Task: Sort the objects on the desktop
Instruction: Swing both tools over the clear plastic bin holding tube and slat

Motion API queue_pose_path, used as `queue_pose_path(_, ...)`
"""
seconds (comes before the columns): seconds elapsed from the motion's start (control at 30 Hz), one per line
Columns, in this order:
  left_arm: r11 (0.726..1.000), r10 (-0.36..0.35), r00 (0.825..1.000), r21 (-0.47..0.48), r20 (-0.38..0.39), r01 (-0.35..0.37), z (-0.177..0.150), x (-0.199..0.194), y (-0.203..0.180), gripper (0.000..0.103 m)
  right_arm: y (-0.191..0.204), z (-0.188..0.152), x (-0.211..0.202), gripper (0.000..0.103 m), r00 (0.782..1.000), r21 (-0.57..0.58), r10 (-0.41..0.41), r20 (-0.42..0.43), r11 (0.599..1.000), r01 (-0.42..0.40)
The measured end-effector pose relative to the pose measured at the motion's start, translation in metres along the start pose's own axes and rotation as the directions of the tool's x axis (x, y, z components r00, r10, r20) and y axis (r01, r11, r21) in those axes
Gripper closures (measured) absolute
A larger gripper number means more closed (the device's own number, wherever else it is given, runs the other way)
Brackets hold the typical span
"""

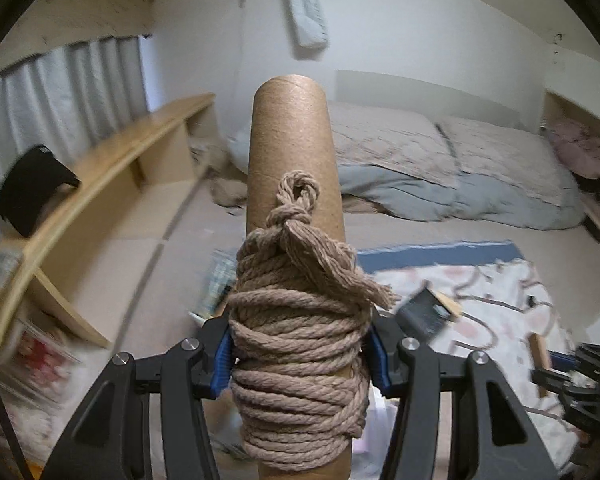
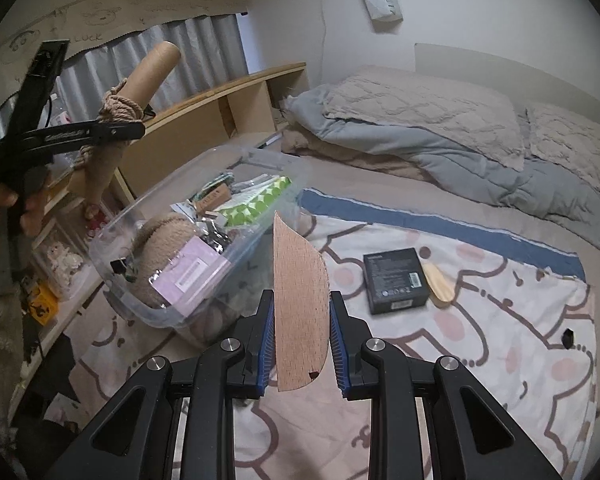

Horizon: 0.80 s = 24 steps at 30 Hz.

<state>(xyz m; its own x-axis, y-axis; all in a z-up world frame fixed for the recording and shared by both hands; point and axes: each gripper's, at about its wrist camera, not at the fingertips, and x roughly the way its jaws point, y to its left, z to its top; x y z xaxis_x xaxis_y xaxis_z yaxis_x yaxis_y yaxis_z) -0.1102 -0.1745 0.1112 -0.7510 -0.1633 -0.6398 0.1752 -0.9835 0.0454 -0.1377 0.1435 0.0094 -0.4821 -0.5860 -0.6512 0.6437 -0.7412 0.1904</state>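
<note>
My left gripper (image 1: 300,344) is shut on a brown cardboard tube (image 1: 292,140) wound with beige rope (image 1: 300,320), gripped at the rope coil. The tube points up and away. From the right wrist view, that left gripper (image 2: 116,128) is raised at the upper left, above and left of the clear plastic bin (image 2: 100,256), the tube (image 2: 156,68) slanting up. My right gripper (image 2: 302,320) is shut on a thin curved wooden board (image 2: 298,280) standing on edge, just right of the bin. It shows blurred as the right gripper (image 1: 572,376) at the left wrist view's right edge.
The bin holds several items, among them a plush toy and packets. On the cartoon-print sheet (image 2: 500,360) lie a black box (image 2: 394,280), a pale wooden piece (image 2: 440,284) and a small black object (image 2: 567,338). A wooden shelf (image 1: 100,184) runs along the left; bedding (image 2: 420,128) is behind.
</note>
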Motion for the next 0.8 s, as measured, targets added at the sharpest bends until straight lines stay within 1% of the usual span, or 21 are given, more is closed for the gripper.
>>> queue_pose_path(0.1,0.998,0.054,0.998,0.033,0.025,-0.055,0.005,0.014,0.014,0.05,-0.001,0.002,0.006,0.077,1.0,0.006,0.016,-0.003,1.0,-0.016)
queue_pose_path(0.17,0.996,0.079,0.997,0.05,0.023,-0.08,0.007,0.026,0.02,0.05,-0.002,0.002,0.011,0.077,1.0,0.007,0.025,-0.011,1.0,-0.025)
queue_pose_path(0.33,0.992,0.105,0.994,0.076,-0.032,-0.103,0.005,0.071,0.031,0.05,-0.012,0.001,0.021,0.077,0.999,0.021,0.026,-0.037,0.999,-0.025)
queue_pose_path(0.5,0.983,0.164,0.981,0.106,-0.101,-0.153,-0.002,0.118,0.045,0.05,-0.023,0.002,0.034,0.077,0.998,0.041,0.023,-0.06,0.999,-0.02)
queue_pose_path(0.63,0.978,0.193,0.972,0.104,-0.132,-0.18,-0.009,0.141,0.057,0.05,-0.029,0.003,0.044,0.077,0.997,0.053,0.021,-0.071,0.998,-0.018)
queue_pose_path(0.8,0.969,0.225,0.959,0.138,-0.172,-0.203,-0.02,0.163,0.062,0.05,-0.03,0.0,0.054,0.077,0.995,0.056,0.028,-0.098,0.998,-0.023)
